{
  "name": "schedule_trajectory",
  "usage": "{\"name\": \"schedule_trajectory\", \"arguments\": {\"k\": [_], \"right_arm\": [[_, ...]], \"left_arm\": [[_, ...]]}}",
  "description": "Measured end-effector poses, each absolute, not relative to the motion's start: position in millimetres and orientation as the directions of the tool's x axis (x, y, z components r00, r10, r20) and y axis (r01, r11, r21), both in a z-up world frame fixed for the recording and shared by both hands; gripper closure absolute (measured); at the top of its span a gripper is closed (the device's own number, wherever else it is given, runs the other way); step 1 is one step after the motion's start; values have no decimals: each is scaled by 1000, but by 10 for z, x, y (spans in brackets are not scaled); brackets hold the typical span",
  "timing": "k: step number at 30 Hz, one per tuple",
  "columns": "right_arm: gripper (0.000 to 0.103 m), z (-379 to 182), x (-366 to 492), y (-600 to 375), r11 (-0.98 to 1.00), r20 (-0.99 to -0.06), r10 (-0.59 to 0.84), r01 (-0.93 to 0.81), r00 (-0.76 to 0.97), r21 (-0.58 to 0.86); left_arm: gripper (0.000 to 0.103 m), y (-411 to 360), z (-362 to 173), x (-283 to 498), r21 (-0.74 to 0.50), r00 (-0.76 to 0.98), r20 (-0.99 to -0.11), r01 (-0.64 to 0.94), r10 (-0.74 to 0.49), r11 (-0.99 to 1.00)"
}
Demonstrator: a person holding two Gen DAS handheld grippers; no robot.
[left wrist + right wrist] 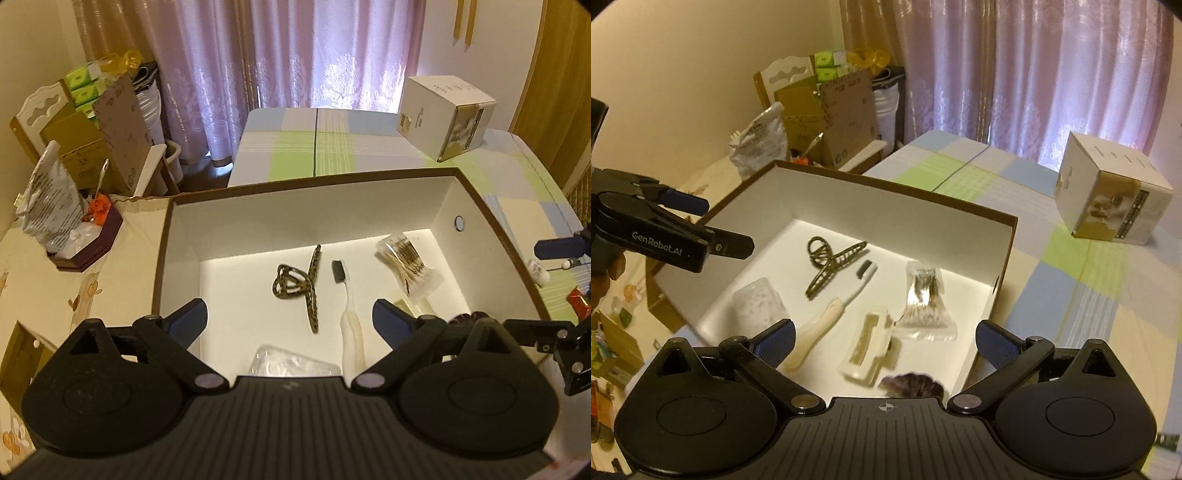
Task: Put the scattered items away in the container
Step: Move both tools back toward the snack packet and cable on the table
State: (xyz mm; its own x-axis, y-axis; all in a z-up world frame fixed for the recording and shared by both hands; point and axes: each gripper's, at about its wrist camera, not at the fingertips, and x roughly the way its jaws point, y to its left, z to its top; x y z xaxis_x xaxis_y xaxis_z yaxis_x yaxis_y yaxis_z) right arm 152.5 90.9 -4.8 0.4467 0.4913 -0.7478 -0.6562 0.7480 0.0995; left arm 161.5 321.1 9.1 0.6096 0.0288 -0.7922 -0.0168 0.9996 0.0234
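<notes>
The box [162, 258] is sitting open on the bench [1108, 295], brown-rimmed and white inside, and most of the clutter is already lying on its floor. A leopard-print clip [299, 288] is resting near the middle, with a toothbrush [349, 314] just beside it, bristles pointing toward the far wall and handle toward the near one. A bag of cotton swabs [406, 267] is lying over toward the right wall. From the right wrist view I am also seeing a cream clip [866, 347] between the toothbrush and the swabs, a clear tub [759, 306] near the left wall, and something dark and fuzzy [912, 384] at the near edge, too blurred to name.

Both sets of tongs are hanging over the near side of the box, looking down into it. The left tongs [290, 321] are standing wide with nothing between them. The right tongs [884, 343] are likewise spread wide and empty, with the cream clip lying directly below their gap.

Out past the box's right rim, in the left wrist view, a small white tube [537, 271] and a red packet [580, 302] are lying on the bench. These look like the leftovers, and they lie to the right, so the right tongs seem the nearer pair for them. A white carton [1108, 199] is standing well apart, farther back.
</notes>
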Motion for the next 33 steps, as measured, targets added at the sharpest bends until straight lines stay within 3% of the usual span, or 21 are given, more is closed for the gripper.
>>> {"name": "schedule_trajectory", "arguments": {"k": [33], "right_arm": [[2, 75, 619, 291, 718, -749, 522, -685, 409, 126]], "left_arm": [[8, 2359, 120, 391, 9, 568, -822, -61, 42, 998]]}}
